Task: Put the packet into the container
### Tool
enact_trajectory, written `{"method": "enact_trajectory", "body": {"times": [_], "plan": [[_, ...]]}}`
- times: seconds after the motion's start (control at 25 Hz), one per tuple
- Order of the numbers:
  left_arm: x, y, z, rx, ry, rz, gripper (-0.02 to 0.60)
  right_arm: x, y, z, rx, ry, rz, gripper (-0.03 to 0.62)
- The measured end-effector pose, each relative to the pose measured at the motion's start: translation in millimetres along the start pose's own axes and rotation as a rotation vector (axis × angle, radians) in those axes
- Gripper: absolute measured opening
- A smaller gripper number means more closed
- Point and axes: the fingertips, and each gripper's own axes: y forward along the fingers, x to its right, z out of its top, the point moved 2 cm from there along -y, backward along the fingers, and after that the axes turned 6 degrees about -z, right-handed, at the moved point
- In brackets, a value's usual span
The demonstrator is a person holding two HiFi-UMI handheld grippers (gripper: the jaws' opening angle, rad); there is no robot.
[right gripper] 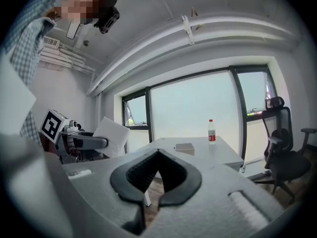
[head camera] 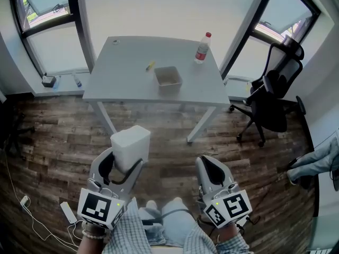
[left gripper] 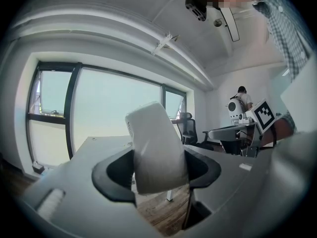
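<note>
White packet [head camera: 130,146] sits clamped in the left gripper [head camera: 123,168], its long axis rising above the jaws. The right gripper [head camera: 213,174] alongside is closed on nothing. The container [head camera: 168,79] lies well ahead and slightly right of the left gripper, open-topped on the tabletop [head camera: 122,78].

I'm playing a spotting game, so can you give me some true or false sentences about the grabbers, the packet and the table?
The left gripper is clamped on a white packet. True.
The right gripper holds the bottle. False: its jaws are shut on nothing; the bottle stands on the table.
The packet is inside the container. False: the container sits on the table, and the packet is in the left gripper, away from it.
A black chair stands to the right of the table. True.
</note>
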Motion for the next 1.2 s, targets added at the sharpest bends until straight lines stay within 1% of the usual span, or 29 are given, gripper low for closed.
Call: {"method": "enact_trajectory", "body": {"times": [0.16, 0.28, 0.44, 0.6, 0.68, 0.8, 0.96, 1.2], "plan": [[3, -8, 0, 0.008, -0.003, -0.005, 0.275, -2, -6, -3, 0.006, -0.024, -0.029, 0.000], [2, -12, 0, 0.010, -0.001, -0.003, 0.275, -6, -9, -6, -0.027, -0.082, -0.029, 0.000], [-2, -15, 1, 0.009, -0.010, 0.005, 0.276, -20, -7, -2, -0.039, -0.198, 0.004, 0.001], [-3, -12, -2, -0.011, 0.009, 0.006, 0.276, -27, 1, -6, -0.056, -0.258, 0.044, 0.002], [-2, -8, -3, -0.018, 0.019, 0.004, 0.276, -27, 5, -7, -0.059, -0.258, 0.050, 0.002], [-3, -2, -4, -0.021, 0.013, 0.008, 0.276, -22, 10, -8, -0.055, -0.245, 0.052, 0.002], [-3, 12, -8, -0.057, 0.036, -0.009, 0.276, -11, 15, -8, -0.051, -0.231, 0.080, 0.002], [-11, 34, -6, -0.067, 0.017, 0.000, 0.276, 10, 36, -11, -0.073, -0.231, 0.078, 0.002]]}}
